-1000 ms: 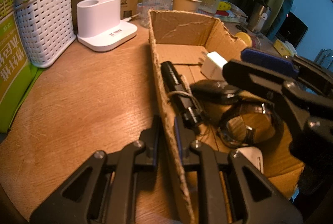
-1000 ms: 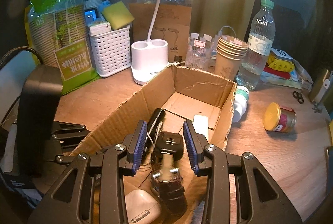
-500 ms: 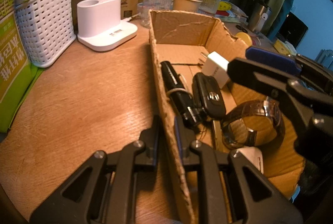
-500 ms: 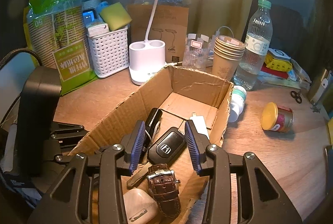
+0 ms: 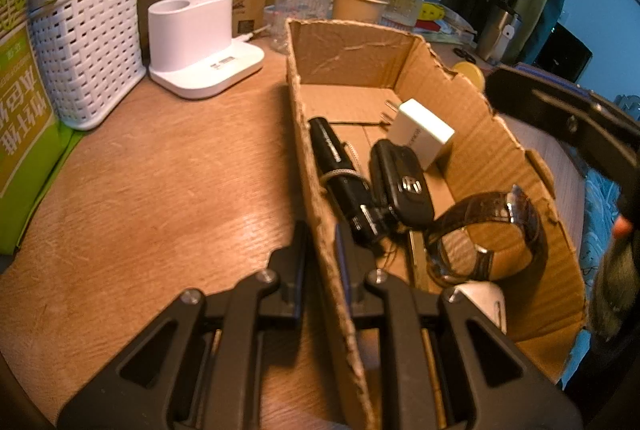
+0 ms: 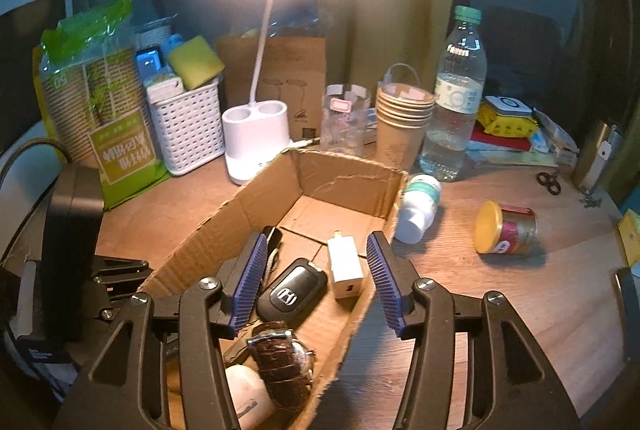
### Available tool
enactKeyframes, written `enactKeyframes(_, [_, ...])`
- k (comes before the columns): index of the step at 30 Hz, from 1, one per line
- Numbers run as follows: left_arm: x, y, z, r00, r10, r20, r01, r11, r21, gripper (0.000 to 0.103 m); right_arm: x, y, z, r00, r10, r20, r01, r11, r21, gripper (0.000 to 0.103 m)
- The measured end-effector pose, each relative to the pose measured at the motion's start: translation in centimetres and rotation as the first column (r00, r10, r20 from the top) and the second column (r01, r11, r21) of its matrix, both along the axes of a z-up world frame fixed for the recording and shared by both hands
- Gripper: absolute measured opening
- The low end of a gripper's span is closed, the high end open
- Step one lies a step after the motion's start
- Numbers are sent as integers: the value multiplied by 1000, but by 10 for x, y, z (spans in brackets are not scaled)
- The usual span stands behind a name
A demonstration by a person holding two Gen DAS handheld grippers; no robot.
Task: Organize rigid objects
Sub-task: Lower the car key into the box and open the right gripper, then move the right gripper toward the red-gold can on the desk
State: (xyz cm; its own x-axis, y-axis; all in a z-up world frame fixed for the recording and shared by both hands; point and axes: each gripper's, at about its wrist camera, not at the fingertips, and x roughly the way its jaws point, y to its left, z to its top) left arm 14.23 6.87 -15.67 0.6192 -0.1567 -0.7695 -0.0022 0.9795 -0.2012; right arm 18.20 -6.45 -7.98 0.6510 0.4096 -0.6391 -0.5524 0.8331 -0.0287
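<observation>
An open cardboard box [image 5: 492, 134] [image 6: 344, 182] lies on the wooden desk. In it are a black car key [image 5: 404, 186] [image 6: 292, 294], a white charger [image 5: 422, 132] [image 6: 346, 266], a black flashlight [image 5: 342, 178] [image 6: 272, 242], a brown-strap watch [image 5: 488, 230] [image 6: 282, 358] and a white earbud case [image 5: 484, 298] [image 6: 248, 398]. My left gripper [image 5: 322, 250] is shut on the box's left wall. My right gripper [image 6: 316, 282] is open and empty above the box, over the key and charger. A yellow-lidded can [image 6: 506, 234] and a white bottle [image 6: 418, 210] lie on the desk to the right.
A white desk lamp base [image 5: 204, 46] [image 6: 256, 138], a white basket [image 5: 86, 50] [image 6: 188, 126], stacked paper cups [image 6: 404, 122] and a water bottle [image 6: 454, 98] stand behind the box. A green cup pack [image 6: 100, 114] is at the left.
My right gripper let go of the car key, which now lies in the box beside the flashlight, then opened wide and rose back. The left gripper kept its hold on the box wall.
</observation>
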Motion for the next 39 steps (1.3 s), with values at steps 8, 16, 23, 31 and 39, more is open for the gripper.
enactKeyframes(8, [0, 0, 0, 1000, 0, 0, 0, 1000, -1, 15, 9, -20, 6, 998, -57, 11, 57, 998, 22, 56])
enactKeyframes(16, [0, 0, 0, 1000, 0, 0, 0, 1000, -1, 15, 19, -44, 9, 989, -145, 21, 143, 988, 49, 65])
enactKeyframes(23, [1, 0, 0, 1000, 0, 0, 0, 1000, -1, 15, 30, -61, 4, 980, -200, 10, 199, 978, 58, 66])
enactKeyframes(31, [1, 0, 0, 1000, 0, 0, 0, 1000, -1, 15, 42, -87, 0, 957, -291, 17, 289, 955, 59, 66])
enactKeyframes(39, [0, 0, 0, 1000, 0, 0, 0, 1000, 0, 15, 62, -115, -12, 926, -377, -7, 376, 925, 57, 77])
